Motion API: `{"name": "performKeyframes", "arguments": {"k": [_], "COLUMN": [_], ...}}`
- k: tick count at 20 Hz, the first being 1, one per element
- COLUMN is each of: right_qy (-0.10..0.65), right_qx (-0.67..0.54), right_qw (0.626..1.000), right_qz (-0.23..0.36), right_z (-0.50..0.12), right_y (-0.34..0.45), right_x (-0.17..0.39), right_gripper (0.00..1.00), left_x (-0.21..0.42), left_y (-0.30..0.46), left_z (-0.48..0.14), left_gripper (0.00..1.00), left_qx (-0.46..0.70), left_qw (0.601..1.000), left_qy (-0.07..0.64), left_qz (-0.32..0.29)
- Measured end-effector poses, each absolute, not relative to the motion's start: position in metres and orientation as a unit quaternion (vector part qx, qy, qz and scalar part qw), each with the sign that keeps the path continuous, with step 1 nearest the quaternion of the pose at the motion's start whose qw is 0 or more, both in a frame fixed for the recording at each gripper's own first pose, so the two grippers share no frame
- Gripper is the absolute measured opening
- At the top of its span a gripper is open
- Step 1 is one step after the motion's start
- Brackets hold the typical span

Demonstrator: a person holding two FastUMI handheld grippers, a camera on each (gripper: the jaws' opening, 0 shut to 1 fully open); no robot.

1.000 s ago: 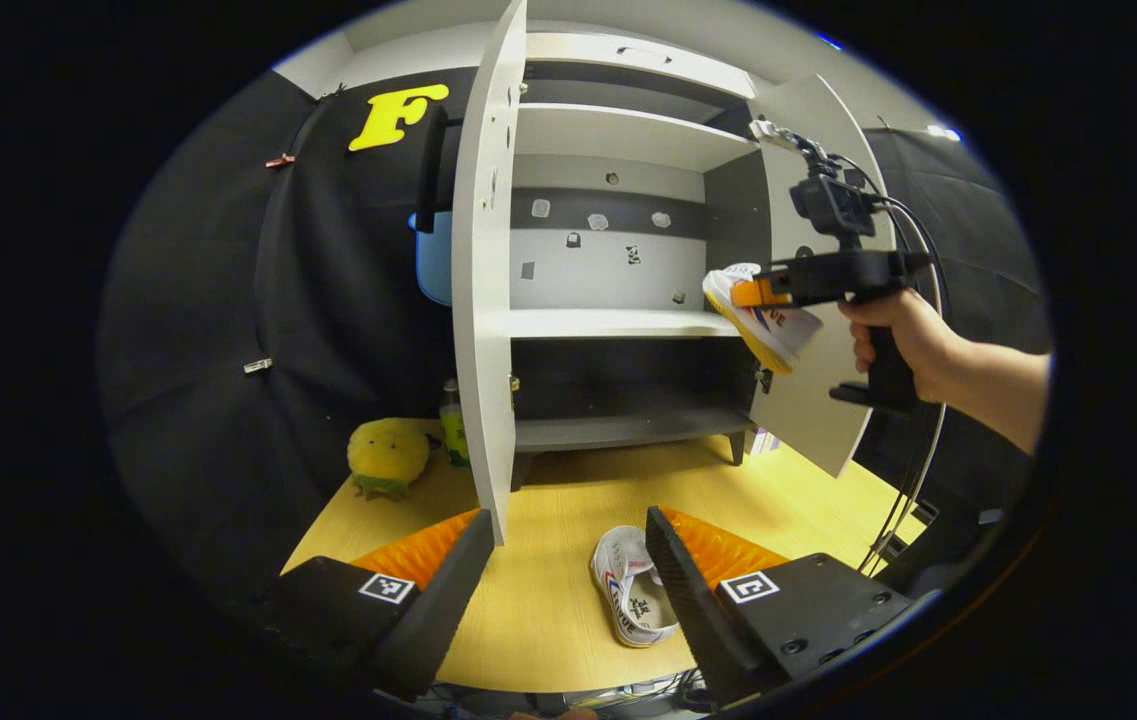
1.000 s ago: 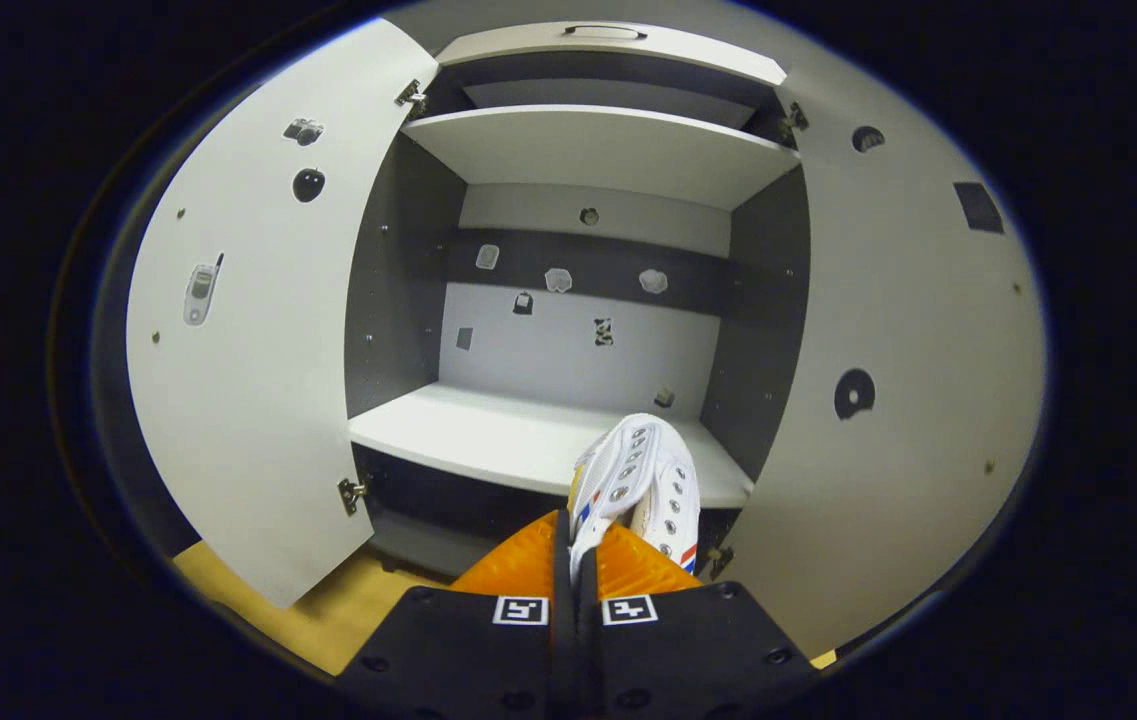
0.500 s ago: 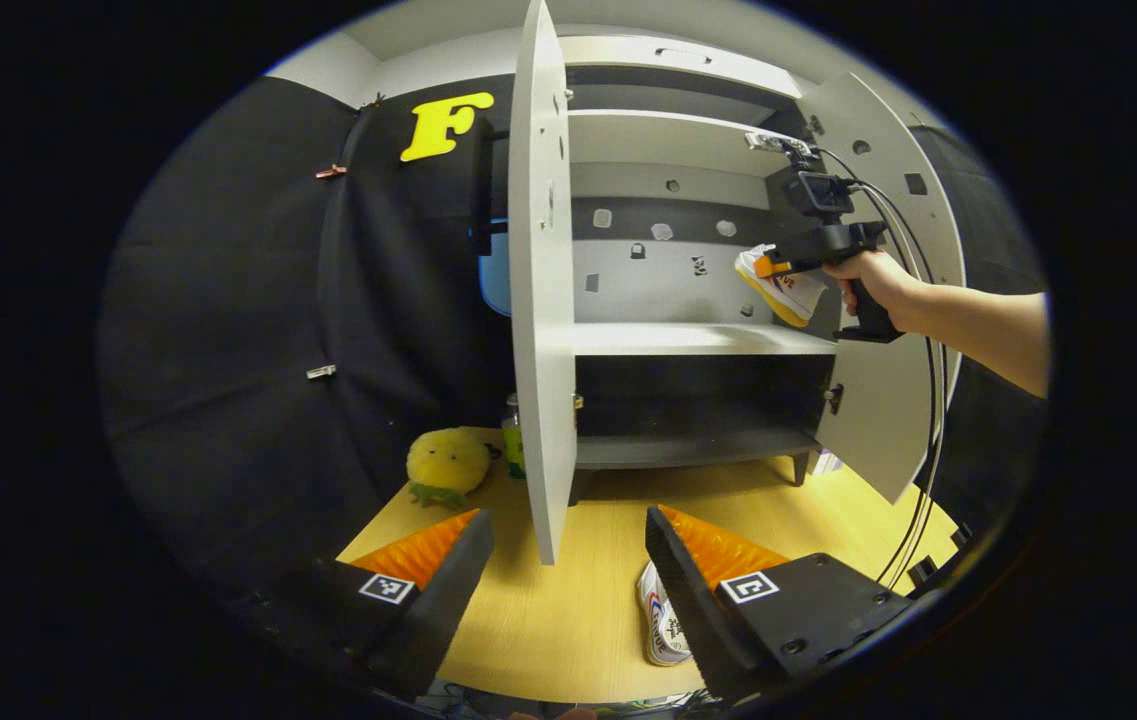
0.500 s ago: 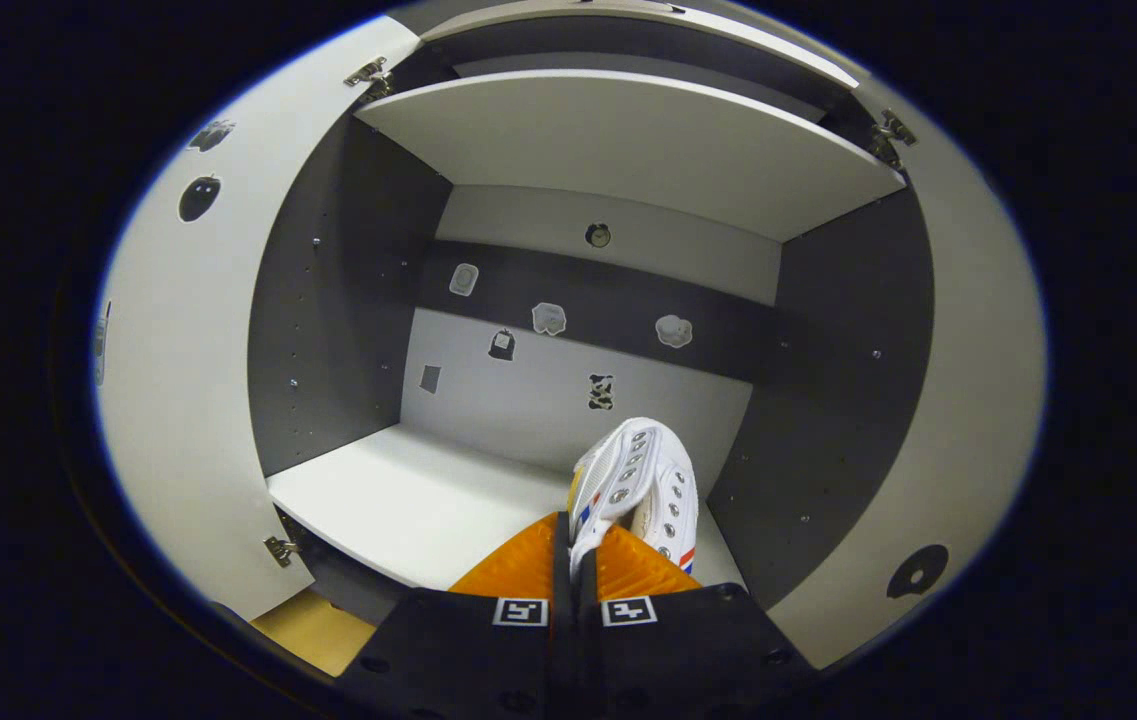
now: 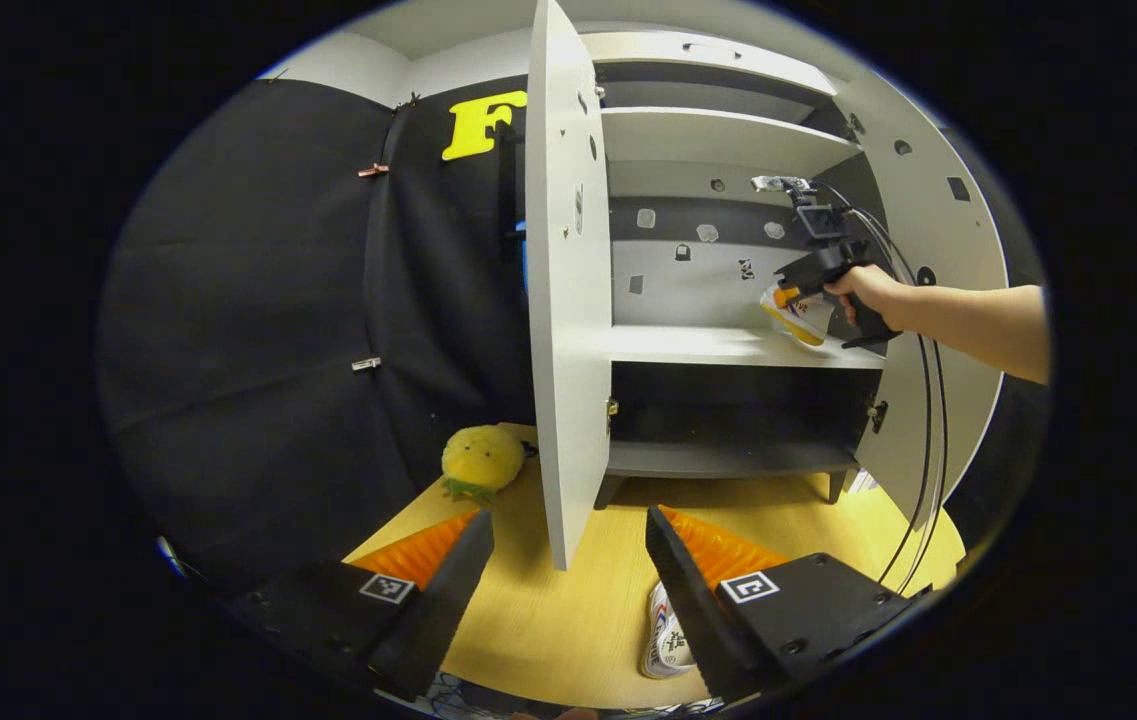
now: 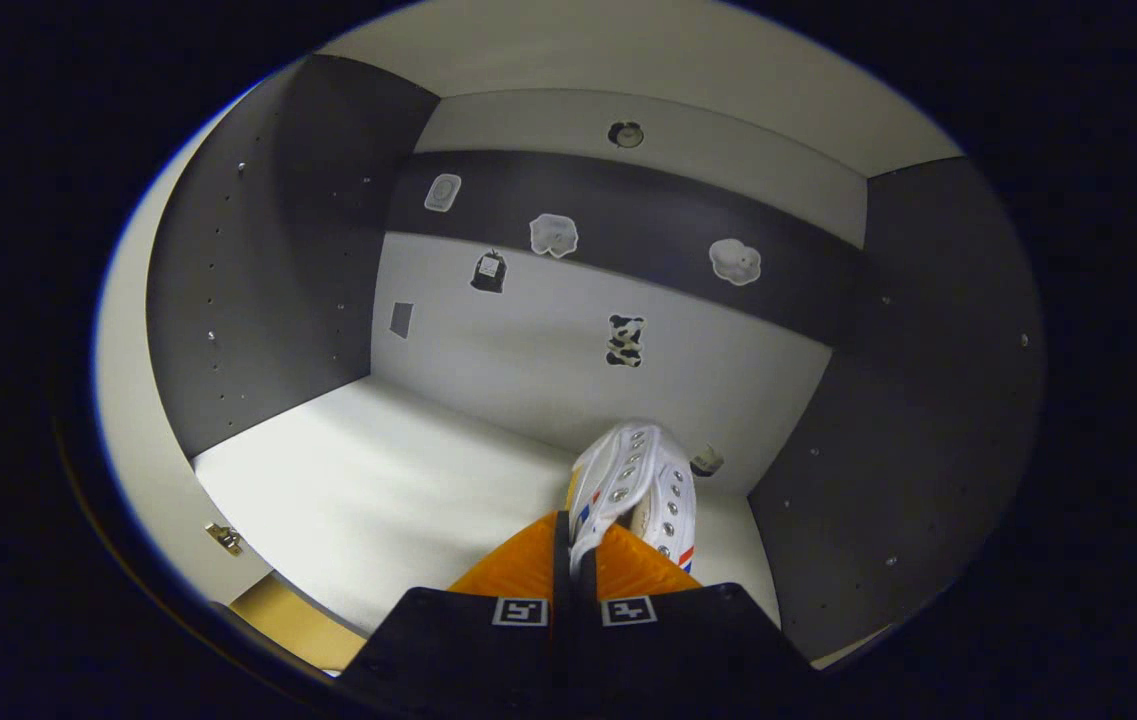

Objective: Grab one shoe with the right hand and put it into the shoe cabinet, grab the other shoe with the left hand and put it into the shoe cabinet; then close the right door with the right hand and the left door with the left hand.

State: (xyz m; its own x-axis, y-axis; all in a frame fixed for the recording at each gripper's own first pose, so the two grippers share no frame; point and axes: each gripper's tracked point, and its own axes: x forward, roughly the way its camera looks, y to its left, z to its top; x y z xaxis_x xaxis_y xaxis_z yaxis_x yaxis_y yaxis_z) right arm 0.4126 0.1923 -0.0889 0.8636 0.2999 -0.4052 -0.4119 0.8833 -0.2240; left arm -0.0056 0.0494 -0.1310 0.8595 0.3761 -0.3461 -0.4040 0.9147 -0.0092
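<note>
First shoe going in. Your right gripper [image 6: 576, 560] has its fingers clamped on the shoe [image 6: 633, 485], held just above the middle shelf [image 6: 398, 470], right side. Next: lower, release. Left gripper [image 5: 568, 560] fingers spread; second shoe [image 5: 666, 640] on desk [image 5: 548, 620].

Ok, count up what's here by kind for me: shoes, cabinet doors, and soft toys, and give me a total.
Shoes: 2, one held in the right gripper at the cabinet's middle shelf, one on the table
Cabinet doors: 2, left door and right door, both open
Soft toys: 1, yellow plush
Total: 5
</note>
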Motion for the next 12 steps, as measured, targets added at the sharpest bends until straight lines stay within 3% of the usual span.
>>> {"name": "performKeyframes", "arguments": {"k": [7, 9, 11, 12], "right_qy": [0.248, 0.268, 0.277, 0.277], "right_qx": [-0.116, -0.094, -0.079, -0.075], "right_qw": [0.945, 0.943, 0.941, 0.941], "right_qz": [0.177, 0.175, 0.179, 0.182], "right_z": [-0.119, -0.122, -0.117, -0.114], "right_y": [0.206, 0.208, 0.208, 0.209], "right_x": [0.419, 0.412, 0.399, 0.391], "right_gripper": [0.05, 0.08, 0.19, 0.43], "left_x": [-0.003, -0.002, -0.003, -0.003], "left_y": [0.039, 0.038, 0.039, 0.039], "left_z": [-0.127, -0.120, -0.116, -0.116], "left_gripper": [0.95, 0.95, 0.95, 0.95], "left_qx": [-0.057, -0.063, -0.059, -0.056], "left_qw": [0.961, 0.963, 0.965, 0.966], "left_qy": [0.167, 0.156, 0.149, 0.148], "left_qz": [0.212, 0.212, 0.208, 0.204]}}
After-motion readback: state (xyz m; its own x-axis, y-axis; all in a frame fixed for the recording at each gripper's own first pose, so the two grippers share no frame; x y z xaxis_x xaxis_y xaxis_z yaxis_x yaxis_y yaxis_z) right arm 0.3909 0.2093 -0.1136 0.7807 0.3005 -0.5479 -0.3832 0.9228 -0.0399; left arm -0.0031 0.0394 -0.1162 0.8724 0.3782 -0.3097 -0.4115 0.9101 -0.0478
